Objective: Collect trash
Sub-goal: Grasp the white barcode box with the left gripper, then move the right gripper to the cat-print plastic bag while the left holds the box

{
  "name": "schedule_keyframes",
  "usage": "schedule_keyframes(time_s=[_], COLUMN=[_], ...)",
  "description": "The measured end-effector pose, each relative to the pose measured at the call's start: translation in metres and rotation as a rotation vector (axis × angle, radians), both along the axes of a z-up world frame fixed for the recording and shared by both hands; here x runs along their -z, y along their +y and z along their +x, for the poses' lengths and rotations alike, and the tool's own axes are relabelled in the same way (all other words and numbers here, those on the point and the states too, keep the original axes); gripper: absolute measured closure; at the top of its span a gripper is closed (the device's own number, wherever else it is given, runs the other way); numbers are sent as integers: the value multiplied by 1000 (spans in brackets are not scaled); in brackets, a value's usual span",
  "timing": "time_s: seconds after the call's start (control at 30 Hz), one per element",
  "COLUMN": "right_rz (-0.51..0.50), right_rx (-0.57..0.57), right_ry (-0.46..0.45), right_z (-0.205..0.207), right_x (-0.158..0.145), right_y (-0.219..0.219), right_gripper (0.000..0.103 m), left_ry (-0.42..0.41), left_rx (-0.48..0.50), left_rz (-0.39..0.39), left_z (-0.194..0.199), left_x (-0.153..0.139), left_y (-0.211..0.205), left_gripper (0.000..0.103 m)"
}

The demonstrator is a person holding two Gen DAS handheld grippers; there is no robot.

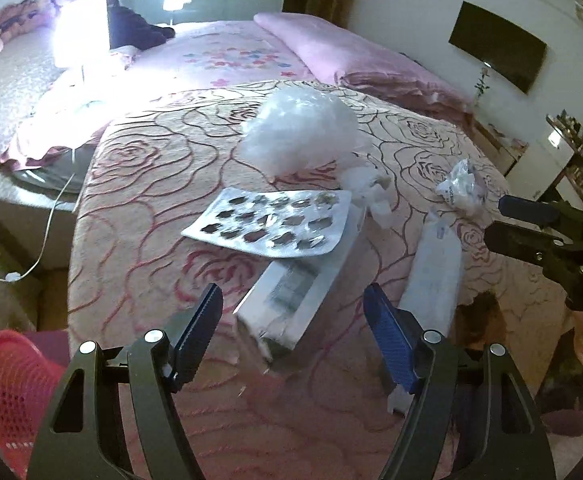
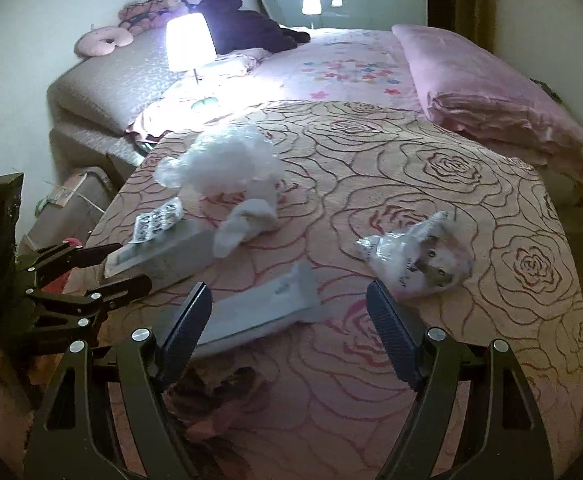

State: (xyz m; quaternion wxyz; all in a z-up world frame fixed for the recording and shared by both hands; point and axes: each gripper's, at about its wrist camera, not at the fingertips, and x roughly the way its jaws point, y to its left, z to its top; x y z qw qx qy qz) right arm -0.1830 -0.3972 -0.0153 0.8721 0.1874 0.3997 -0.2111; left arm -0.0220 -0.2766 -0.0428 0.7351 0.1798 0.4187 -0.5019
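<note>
- Trash lies spread across a rose-patterned blanket (image 2: 431,168) on the bed, and the blanket's near and left borders drop away to the floor.
- Left gripper (image 1: 293,320) hangs over the near-left part of the blanket, its blue-padded jaws spread wide with nothing between them; a white carton (image 1: 291,292) lies just ahead of the gap.
- Right gripper (image 2: 289,312) is likewise released and holds nothing; a long white wrapper (image 2: 263,312) lies between and just beyond its fingers.
- Open blanket shows to the right of the wrapper and in front of a crumpled printed bag (image 2: 419,264); the far half of the blanket is bare up to a folded pink quilt (image 2: 491,96).
- Count of trash pieces: six. One carton, one silver blister sheet (image 1: 267,220) resting on the carton's far end, one puffy clear plastic bag (image 1: 299,132), one wad of white tissue (image 2: 247,220), one long wrapper, one crumpled printed bag.
- Left wrist view alone shows a red mesh basket (image 1: 11,392) at the lower left, below the blanket's edge, plus a white cable (image 1: 47,232) on the floor side.
- Right wrist view alone shows the whole lit lamp (image 2: 189,42) and a pink neck pillow (image 2: 101,42) by the headboard.
- Each view catches the other gripper at its frame edge.
</note>
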Motion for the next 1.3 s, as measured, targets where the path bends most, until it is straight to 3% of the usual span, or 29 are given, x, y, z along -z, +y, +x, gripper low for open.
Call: schedule_keyframes(time_s=[0.1,0.13,0.37,0.7,0.73,0.77,1.07,1.3], right_rz=[0,0,7,-38,-42,-38,-20,-66], right_rx=[16,25,83,190,195,197,170,150], right_ry=[2,3,20,30,34,32,52,90], right_z=[-4,-6,-20,-39,-39,-39,-17,3], right_x=[1,2,11,16,18,19,35,42], right_y=[-5,-7,-22,-49,-52,-54,-68,-74], right_gripper=[26,26,26,26,19,13,13,13], left_ry=[9,9,1,19,22,23,43,45], left_rx=[22,30,28,28,26,21,-14,-29], left_rz=[-2,2,-1,-49,-55,-60,-102,-114], left_z=[-4,-6,-15,-34,-36,-37,-43,-49], left_x=[3,5,5,-11,-12,-13,-24,-28], left_y=[-5,-6,-5,19,22,25,51,69], left_gripper=[49,59,70,75,75,75,75,75])
